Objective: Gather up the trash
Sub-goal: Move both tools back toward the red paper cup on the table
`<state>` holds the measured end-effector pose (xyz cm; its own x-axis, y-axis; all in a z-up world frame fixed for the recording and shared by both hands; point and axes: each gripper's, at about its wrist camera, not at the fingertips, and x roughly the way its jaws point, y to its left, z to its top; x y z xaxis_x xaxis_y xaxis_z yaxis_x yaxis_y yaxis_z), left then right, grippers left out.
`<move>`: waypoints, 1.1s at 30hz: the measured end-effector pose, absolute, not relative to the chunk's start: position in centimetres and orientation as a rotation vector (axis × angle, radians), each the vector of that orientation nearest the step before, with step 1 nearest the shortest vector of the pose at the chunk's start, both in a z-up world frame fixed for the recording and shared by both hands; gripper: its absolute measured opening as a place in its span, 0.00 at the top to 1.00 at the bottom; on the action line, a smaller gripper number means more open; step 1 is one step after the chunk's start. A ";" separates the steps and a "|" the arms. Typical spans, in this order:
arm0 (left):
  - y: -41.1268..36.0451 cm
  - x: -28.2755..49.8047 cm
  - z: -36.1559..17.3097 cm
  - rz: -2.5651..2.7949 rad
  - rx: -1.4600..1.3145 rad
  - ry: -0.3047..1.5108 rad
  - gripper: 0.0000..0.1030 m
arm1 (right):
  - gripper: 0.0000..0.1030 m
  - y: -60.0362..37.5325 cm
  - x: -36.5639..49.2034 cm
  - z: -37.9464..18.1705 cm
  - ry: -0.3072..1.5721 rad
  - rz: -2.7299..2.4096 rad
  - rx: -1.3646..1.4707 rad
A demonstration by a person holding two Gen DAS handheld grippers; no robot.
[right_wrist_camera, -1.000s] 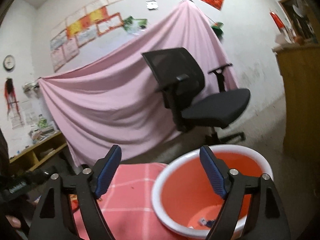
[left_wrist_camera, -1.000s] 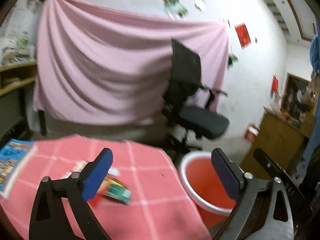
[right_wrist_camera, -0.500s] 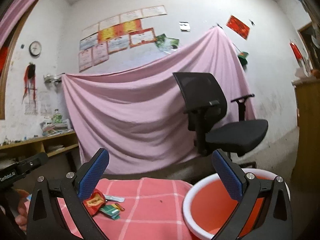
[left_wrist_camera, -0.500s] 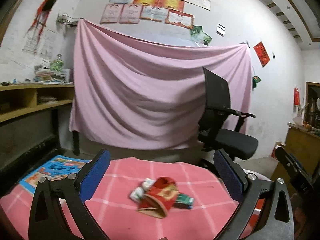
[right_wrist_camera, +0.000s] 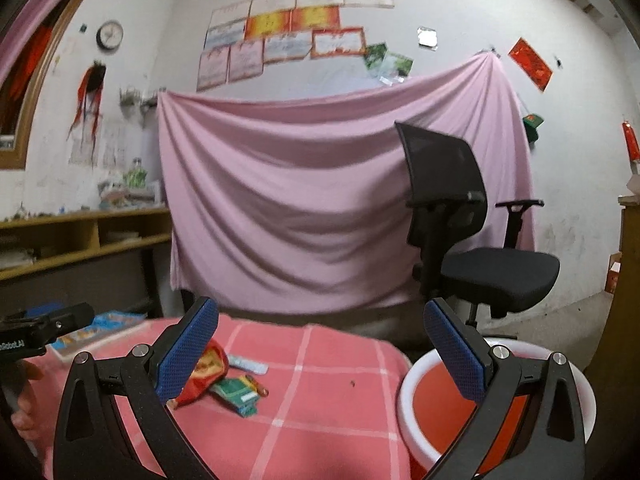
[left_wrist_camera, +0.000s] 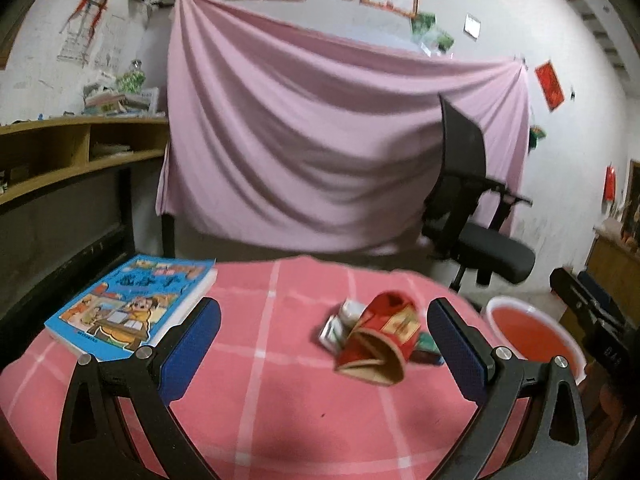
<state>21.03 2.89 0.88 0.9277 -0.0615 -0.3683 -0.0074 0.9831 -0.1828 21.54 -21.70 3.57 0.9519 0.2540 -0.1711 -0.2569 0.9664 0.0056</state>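
Looking from the left wrist camera, the left gripper (left_wrist_camera: 324, 344) has its two blue pads spread wide and nothing is between them. It hangs over a round table (left_wrist_camera: 256, 412) with a pink checked cloth. A squashed red paper cup (left_wrist_camera: 380, 342) lies on its side on the cloth, with its open mouth facing the camera. It sits ahead of the gripper, closer to the right pad. A small white wrapper (left_wrist_camera: 336, 328) is tucked just behind the cup on its left, and a green packet (left_wrist_camera: 430, 350) peeks out on its right. A blue picture book (left_wrist_camera: 132, 304) lies flat near the left edge of the table. A red bucket with a white rim (left_wrist_camera: 536, 336) stands on the floor just past the table on the right. Behind it is a black office chair (left_wrist_camera: 476, 216).

From the right wrist camera, the right gripper (right_wrist_camera: 322, 354) is also open wide and holds nothing. The red cup (right_wrist_camera: 206, 372) lies partly behind its left pad. The green packet (right_wrist_camera: 238, 394) lies beside the cup, and a pale wrapper (right_wrist_camera: 250, 364) lies just behind them. The red bucket (right_wrist_camera: 436, 400) sits low on the right, partly behind the right pad. A big pink sheet (right_wrist_camera: 320, 200) hangs on the wall.
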 end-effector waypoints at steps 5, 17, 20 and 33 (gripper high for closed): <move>3.6 23.1 -0.4 -0.032 -0.217 0.512 0.03 | 0.00 -21.2 23.1 2.7 0.269 0.264 -0.026; 2.2 26.2 -3.0 -0.139 -0.183 0.737 0.43 | 0.00 -21.7 26.1 0.8 0.489 0.288 0.037; 2.0 26.7 -3.3 -0.184 -0.199 0.774 0.54 | 0.01 -21.2 26.6 0.4 0.534 0.312 0.022; 1.6 28.7 -3.4 -0.214 -0.183 0.839 0.67 | 0.13 -19.6 27.9 -0.8 0.650 0.368 -0.038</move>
